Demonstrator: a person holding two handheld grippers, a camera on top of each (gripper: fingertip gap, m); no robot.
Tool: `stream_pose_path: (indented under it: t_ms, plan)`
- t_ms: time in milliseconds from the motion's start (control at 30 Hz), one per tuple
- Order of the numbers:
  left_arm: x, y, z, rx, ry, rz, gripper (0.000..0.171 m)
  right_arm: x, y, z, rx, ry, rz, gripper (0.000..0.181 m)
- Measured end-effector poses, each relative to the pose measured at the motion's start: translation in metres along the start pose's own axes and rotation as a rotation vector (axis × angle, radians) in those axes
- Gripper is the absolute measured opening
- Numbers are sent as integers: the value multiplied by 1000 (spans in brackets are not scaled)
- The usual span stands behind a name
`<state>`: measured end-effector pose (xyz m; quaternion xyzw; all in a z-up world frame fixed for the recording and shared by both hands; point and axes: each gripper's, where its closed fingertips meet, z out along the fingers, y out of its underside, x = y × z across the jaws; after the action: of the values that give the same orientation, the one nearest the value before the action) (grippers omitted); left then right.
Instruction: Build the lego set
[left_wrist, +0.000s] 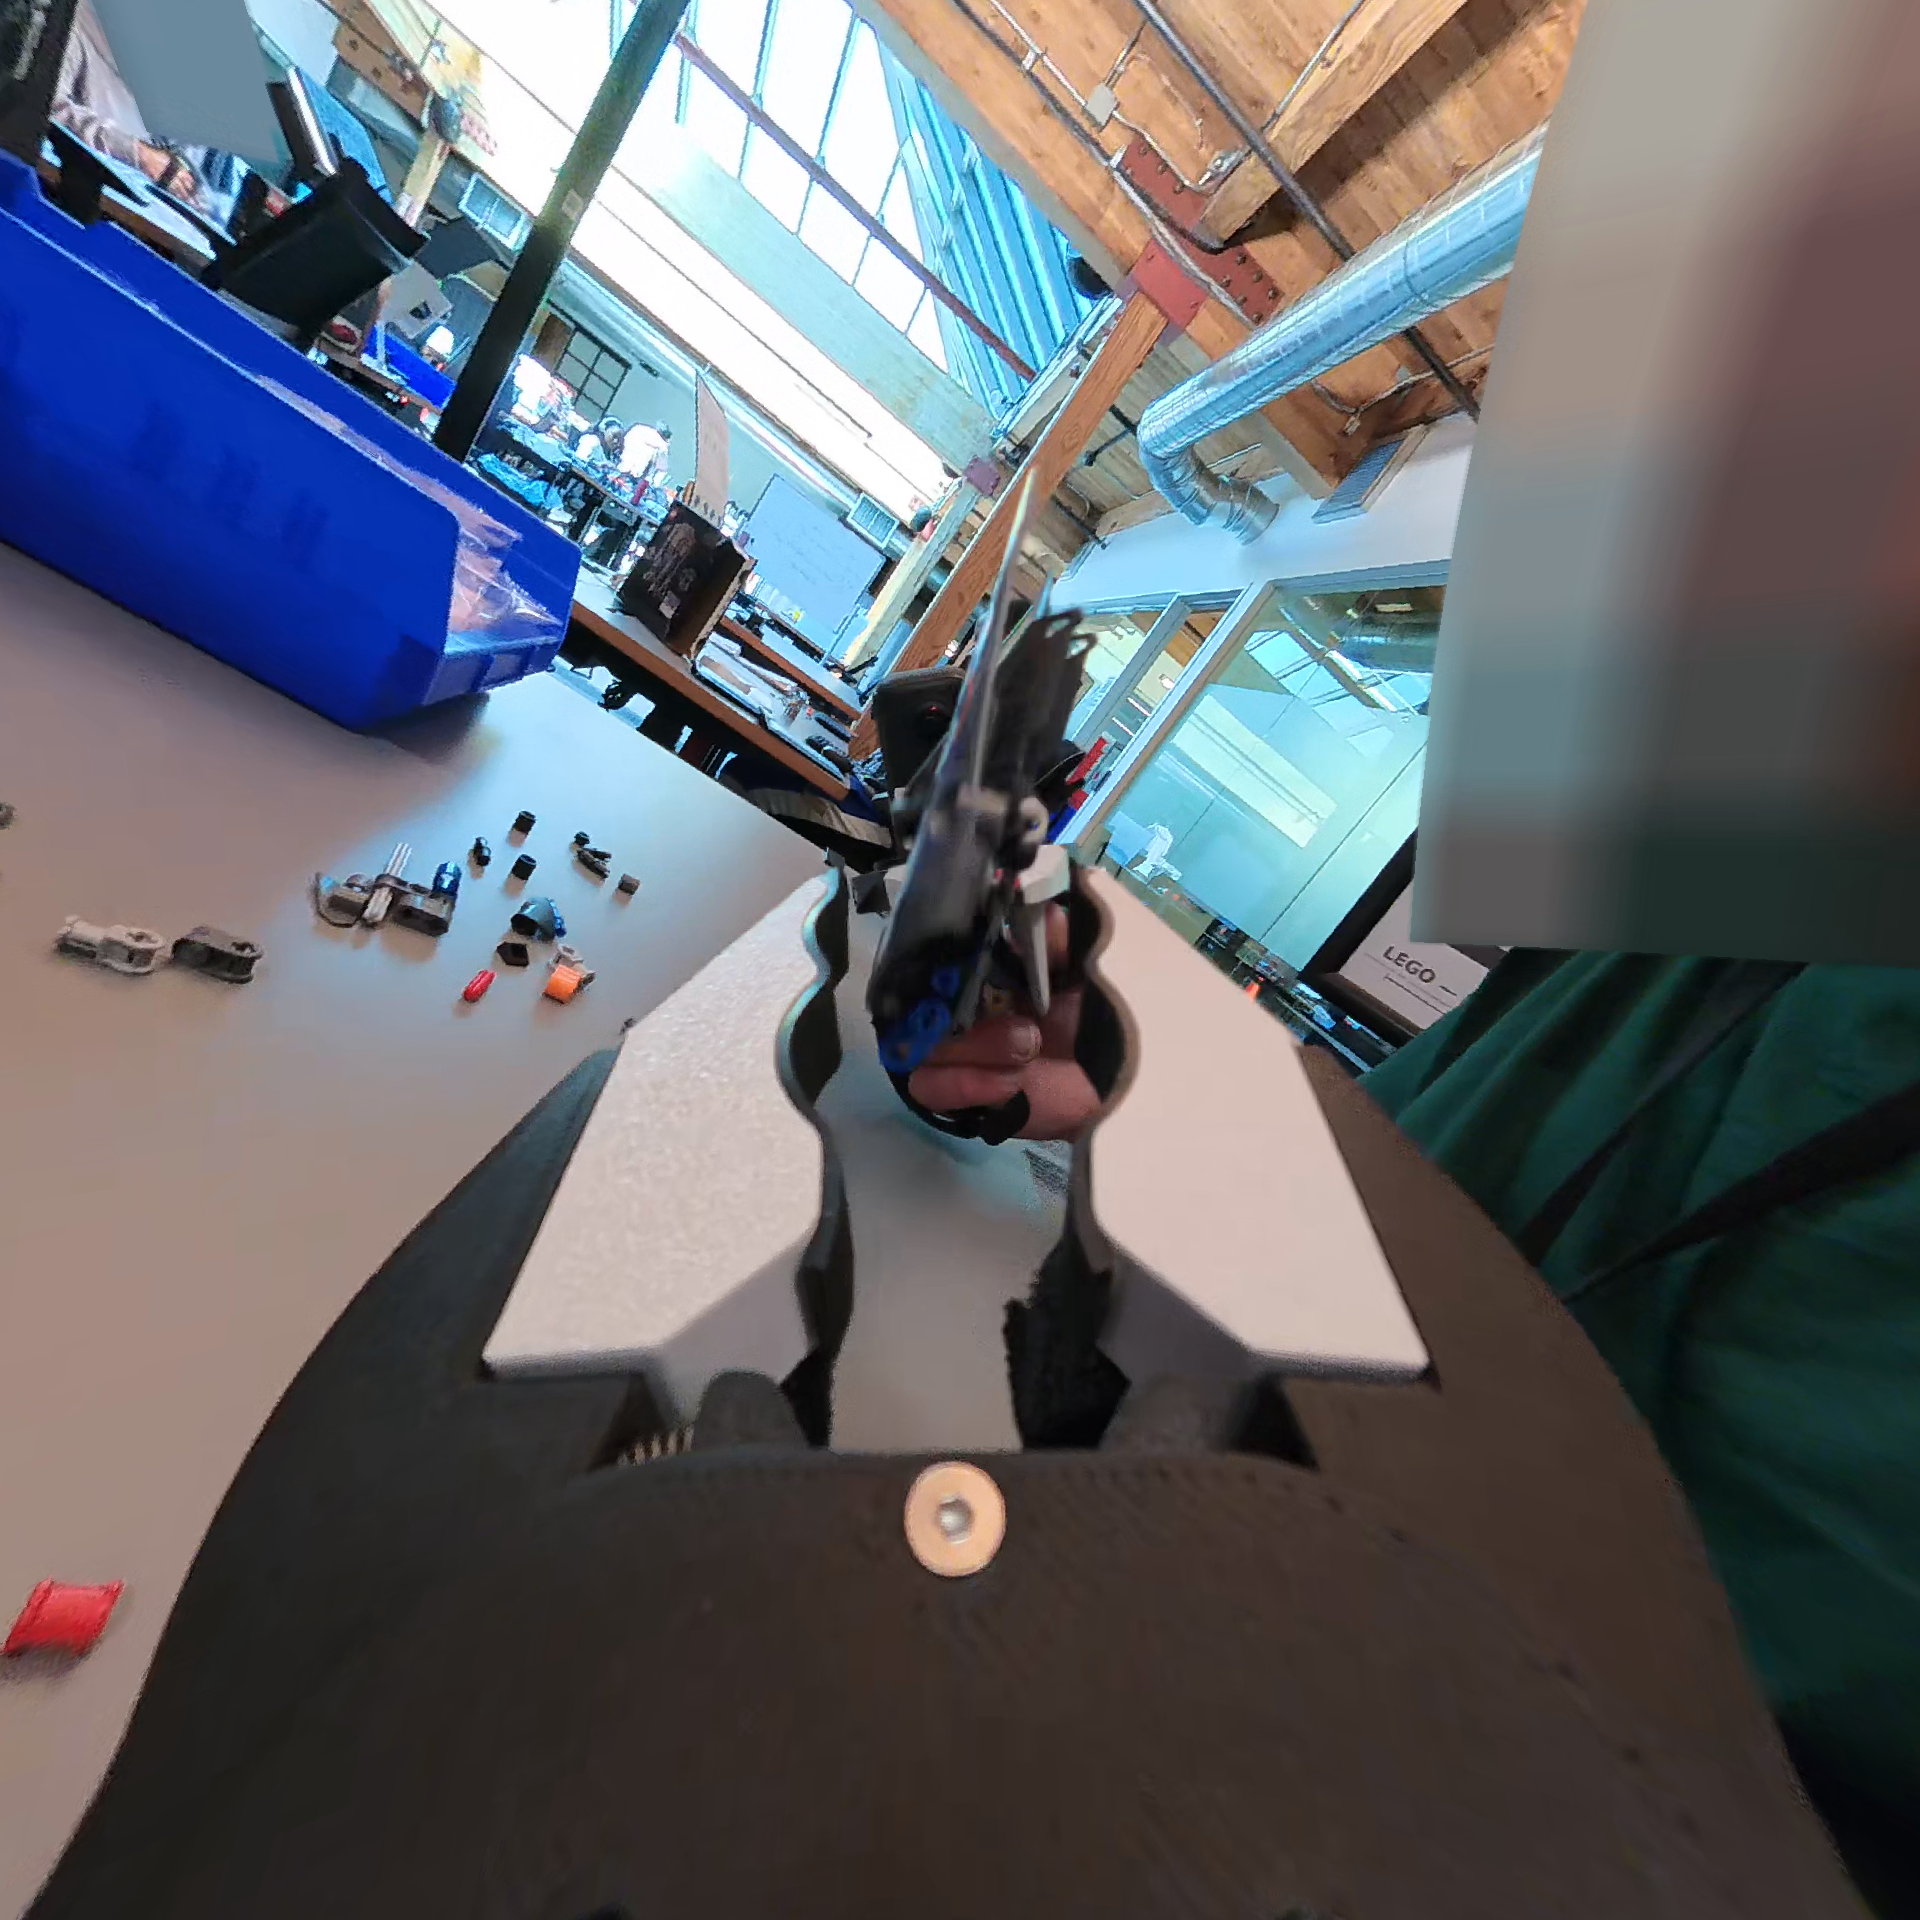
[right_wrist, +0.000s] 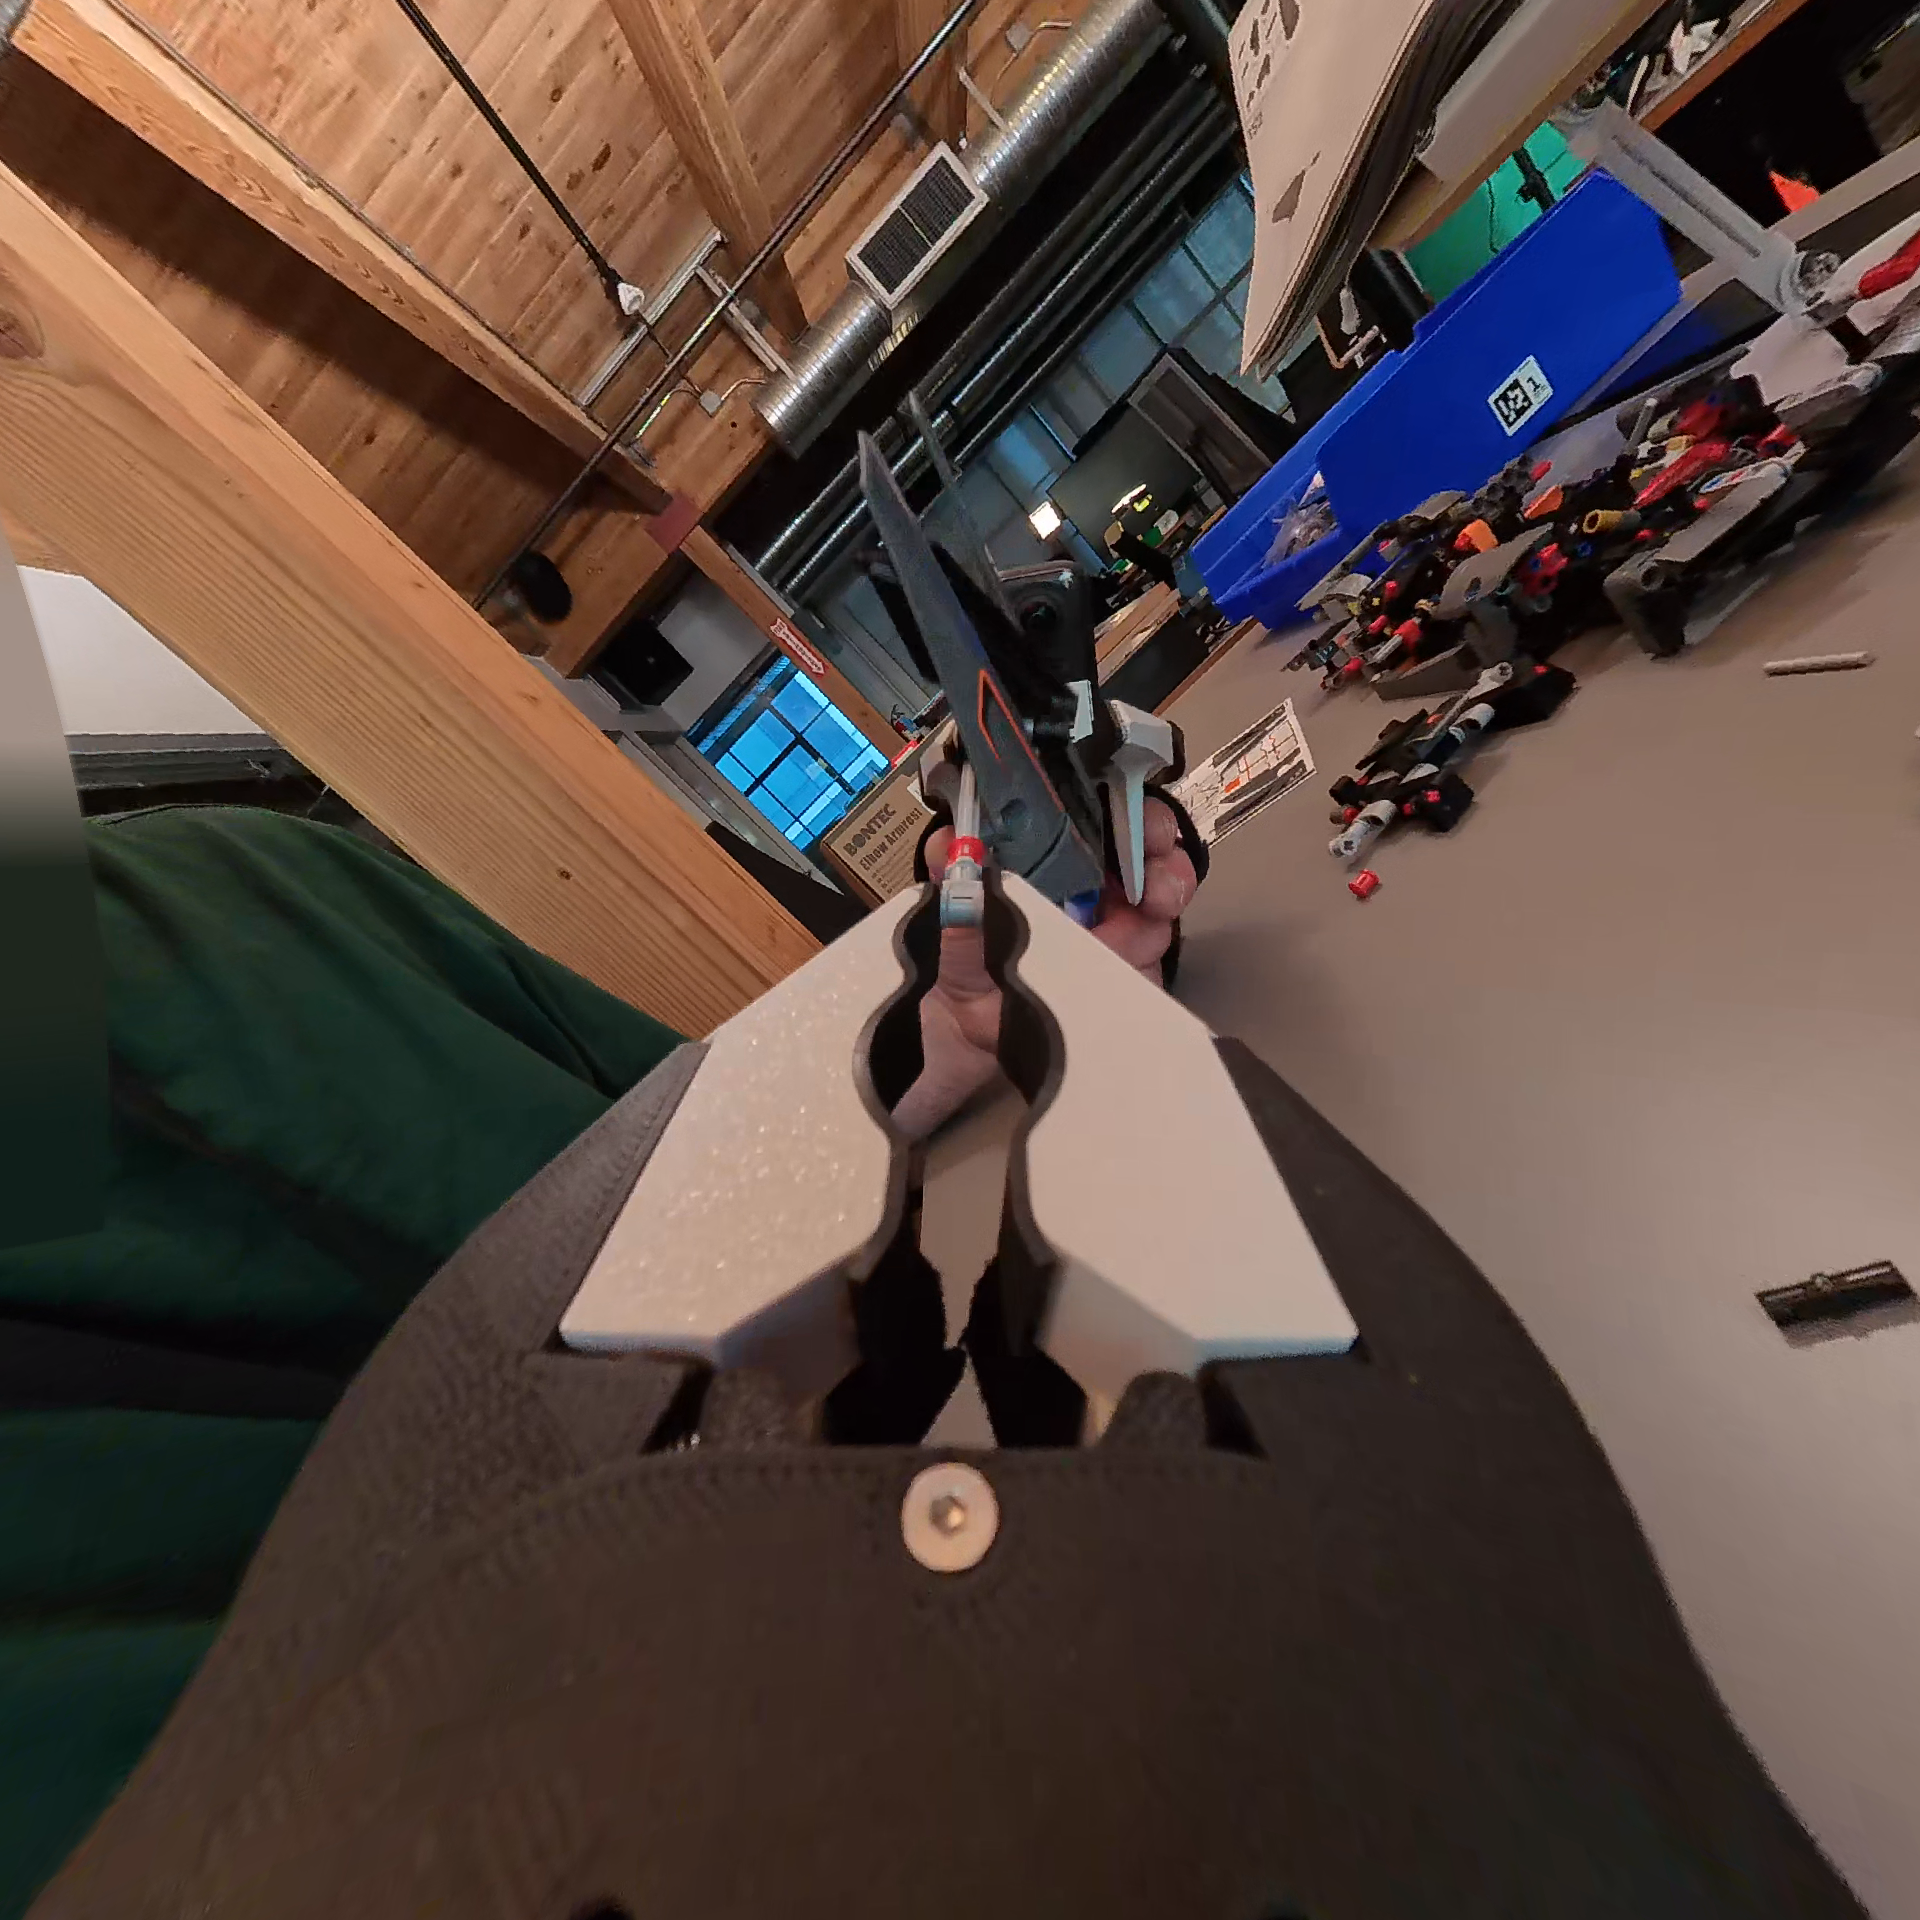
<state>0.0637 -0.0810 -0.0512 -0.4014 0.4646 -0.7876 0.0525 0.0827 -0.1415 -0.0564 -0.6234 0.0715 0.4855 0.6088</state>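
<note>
**Grippers meet above the table, rod to panel**

White pads of the left gripper (left_wrist: 961, 920) fill the foreground of its own view, closed on the lower end of a dark blade-shaped lego assembly (left_wrist: 971, 769). The assembly is held upright in the air off the table's near edge, probably so that its side stays reachable. The right gripper (right_wrist: 961, 906) pinches a short grey rod with a red collar (right_wrist: 964, 864) at its very tips and points it at the assembly's base. My guess is that the rod is about to be plugged in.

Only the right wrist view shows the rod, along with a large heap of parts (right_wrist: 1538, 582) and a sticker sheet (right_wrist: 1252, 769) toward the table's far edge. Only the left wrist view shows the assembly's blue pins (left_wrist: 914, 1029), small loose pieces (left_wrist: 520, 904) mid-table, and a blue bin (left_wrist: 260, 520) toward the far edge.
</note>
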Motion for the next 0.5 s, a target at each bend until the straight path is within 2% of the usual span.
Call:
stream_pose_path:
  t_ms: [133, 333, 500]
  plan:
    - [1, -1, -2, -4, 8, 4, 45, 2, 1, 7, -1, -7, 11, 5]
    - [0, 9, -8, -81, -14, 8, 45, 7, 4, 11, -14, -6, 32, 5]
    - [-3, 14, -11, -147, -52, 61, 36, 10, 6, 13, -26, -4, 41, 5]
